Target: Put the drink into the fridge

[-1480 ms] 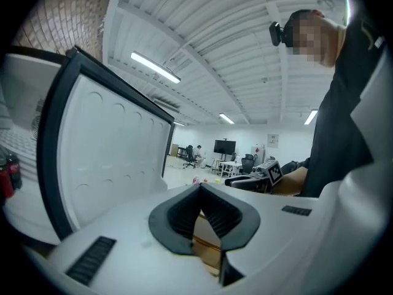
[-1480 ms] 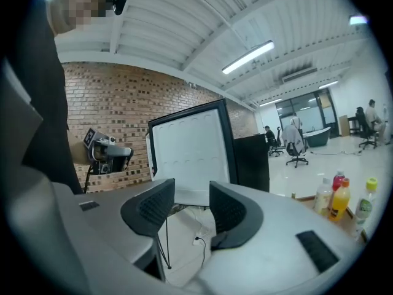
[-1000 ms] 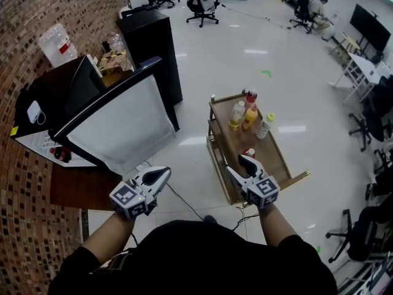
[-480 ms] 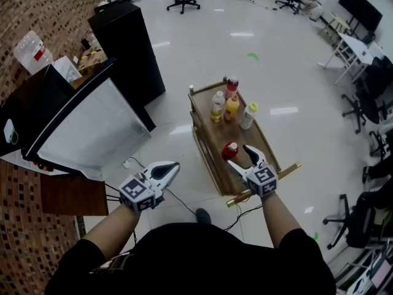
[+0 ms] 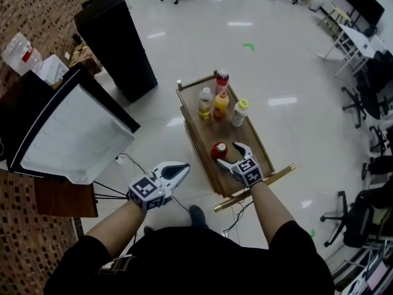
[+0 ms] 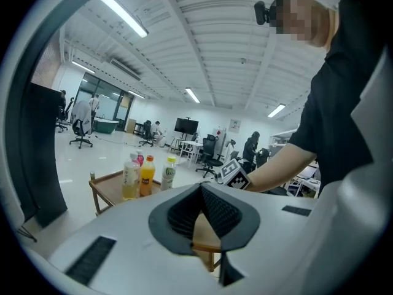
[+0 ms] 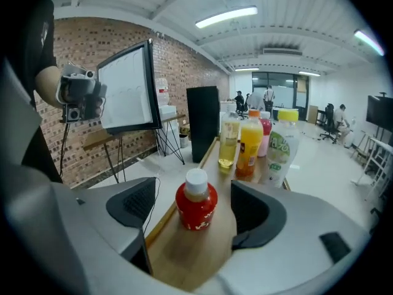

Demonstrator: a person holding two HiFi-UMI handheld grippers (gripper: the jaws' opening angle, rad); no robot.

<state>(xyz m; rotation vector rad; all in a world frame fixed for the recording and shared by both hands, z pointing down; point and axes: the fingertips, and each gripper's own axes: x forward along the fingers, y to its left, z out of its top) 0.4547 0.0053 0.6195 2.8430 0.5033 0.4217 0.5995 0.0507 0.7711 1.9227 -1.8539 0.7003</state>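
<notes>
On the near end of the wooden cart stands the drink, a small red bottle with a white cap, upright. The person's right gripper is tilted down at it. Its jaws have just been opening and stand wide apart, with the red bottle between them and bare wood showing on either side; neither pad touches it. Four other bottles cluster at the cart's far end, well apart from the red one. The left gripper hangs over the floor beside the cart, its jaws closed together on nothing. Off to the left, the fridge sits by the brick wall with its white door swung open.
</notes>
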